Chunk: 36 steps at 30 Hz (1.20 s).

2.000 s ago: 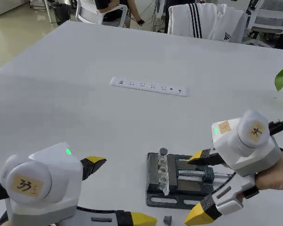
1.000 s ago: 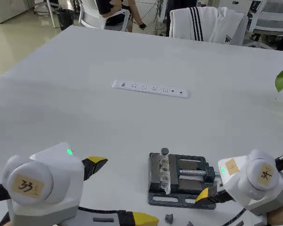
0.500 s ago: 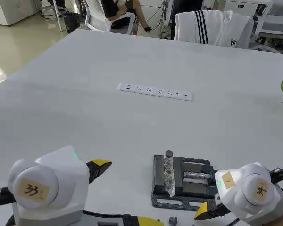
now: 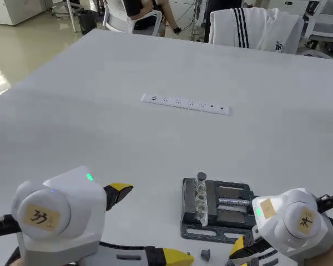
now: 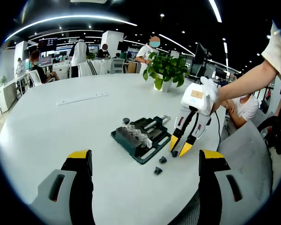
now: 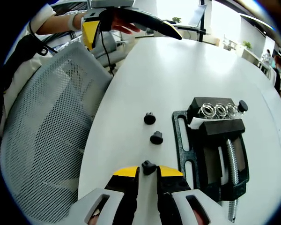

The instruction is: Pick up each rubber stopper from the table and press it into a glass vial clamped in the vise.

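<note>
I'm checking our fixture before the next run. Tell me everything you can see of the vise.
The vise is small, dark and metal-looking, and sits flat on the white table. Its slotted base plate carries two block jaws and a bare threaded screw. The jaws clamp a row of four upright glass vials. The end one wears a dark stopper and three are open. A white scrap sits by the row. Three loose stoppers lie beside the base, apart from it.

Left gripper [image 4: 149, 224]: round tan cap label [image 4: 39, 217], handwritten "33". I read it clearly.
Right gripper [image 6: 148, 173]: cap label [image 4: 306, 219], tilted, looks like "34".
Small side sticker [image 4: 267, 208] on the same gripper: illegible to me.
</note>
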Each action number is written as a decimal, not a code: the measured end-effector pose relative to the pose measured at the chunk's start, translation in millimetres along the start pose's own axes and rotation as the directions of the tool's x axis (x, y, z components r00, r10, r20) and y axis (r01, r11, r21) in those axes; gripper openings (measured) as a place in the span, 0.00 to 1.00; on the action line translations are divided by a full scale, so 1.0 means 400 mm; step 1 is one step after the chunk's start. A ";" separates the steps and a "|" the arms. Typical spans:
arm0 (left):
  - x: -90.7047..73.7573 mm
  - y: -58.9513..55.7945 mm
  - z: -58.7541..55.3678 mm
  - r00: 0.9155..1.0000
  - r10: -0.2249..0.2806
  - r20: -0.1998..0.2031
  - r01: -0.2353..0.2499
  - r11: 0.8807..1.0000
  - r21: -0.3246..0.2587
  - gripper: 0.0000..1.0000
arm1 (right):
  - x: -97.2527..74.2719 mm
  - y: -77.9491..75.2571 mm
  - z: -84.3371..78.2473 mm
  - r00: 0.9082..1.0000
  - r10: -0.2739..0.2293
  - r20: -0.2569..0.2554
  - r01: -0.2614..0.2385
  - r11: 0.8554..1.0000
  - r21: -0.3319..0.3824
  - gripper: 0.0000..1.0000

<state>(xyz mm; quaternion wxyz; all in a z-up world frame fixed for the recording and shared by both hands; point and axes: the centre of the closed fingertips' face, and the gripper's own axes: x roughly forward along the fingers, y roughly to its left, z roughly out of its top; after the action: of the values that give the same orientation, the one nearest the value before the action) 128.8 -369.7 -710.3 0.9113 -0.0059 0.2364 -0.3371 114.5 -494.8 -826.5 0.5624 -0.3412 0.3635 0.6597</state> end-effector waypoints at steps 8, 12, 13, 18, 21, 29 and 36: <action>0.000 -0.002 -0.003 1.000 -0.002 -0.001 0.002 1.000 -0.003 0.94 | 0.002 -0.002 0.001 1.000 -0.004 0.003 0.004 1.000 0.008 0.08; -0.001 -0.006 -0.002 1.000 -0.001 -0.001 0.001 1.000 -0.003 0.94 | 0.002 -0.002 0.003 1.000 -0.006 0.006 0.006 1.000 0.015 0.07; 0.000 -0.006 -0.002 1.000 -0.002 -0.001 0.002 1.000 -0.003 0.94 | 0.002 -0.002 0.003 1.000 -0.007 0.007 0.007 1.000 0.017 0.07; 0.003 -0.009 -0.001 1.000 -0.008 -0.003 0.008 1.000 -0.003 0.94 | -0.003 -0.004 0.003 1.000 -0.022 0.012 0.022 0.999 0.031 0.07; 0.008 -0.013 -0.001 1.000 -0.018 -0.004 0.018 1.000 -0.009 0.94 | -0.019 -0.010 0.007 0.999 -0.048 0.018 0.047 0.998 0.033 0.07; 0.037 -0.039 0.011 0.998 -0.062 -0.010 0.062 0.998 -0.016 0.94 | -0.074 -0.028 0.024 0.989 -0.139 0.046 0.139 0.990 0.001 0.06; 0.068 -0.072 0.035 0.993 -0.114 0.010 0.114 0.990 -0.081 0.90 | -0.121 -0.039 0.040 0.972 -0.229 0.050 0.230 0.973 -0.024 0.06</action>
<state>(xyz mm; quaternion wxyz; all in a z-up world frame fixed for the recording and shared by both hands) 135.2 -410.7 -704.5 0.8902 -0.0574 0.2465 -0.3788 135.8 -503.5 -778.3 0.6380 -0.3736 0.2987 0.6035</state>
